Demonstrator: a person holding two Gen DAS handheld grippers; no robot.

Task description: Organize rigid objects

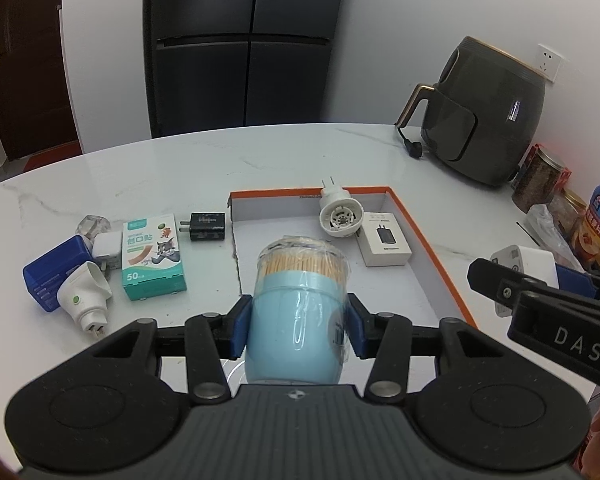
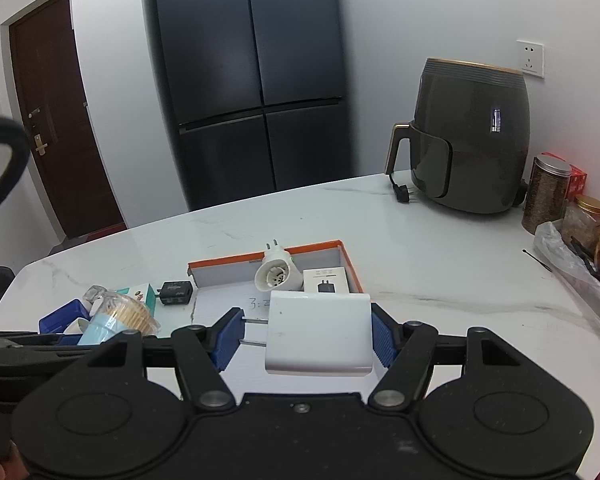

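Observation:
My left gripper [image 1: 300,328] is shut on a light blue toothpick holder [image 1: 296,308] wrapped in clear film, held over the near edge of an orange-rimmed box [image 1: 424,224]. A round white plug adapter [image 1: 340,216] and a small white charger carton [image 1: 384,240] lie in that box. In the right wrist view my right gripper [image 2: 306,338] is shut on a white charger [image 2: 318,332], prongs against the left pad, just in front of the orange-rimmed box [image 2: 260,258]. The toothpick holder [image 2: 112,320] shows at the left of that view.
Left of the box lie a black charger [image 1: 206,227], a plaster box [image 1: 154,258], a blue case [image 1: 54,276], a white plug light [image 1: 86,296] and a white adapter [image 1: 108,250]. An air fryer [image 1: 484,120] and jars [image 1: 540,180] stand at the right.

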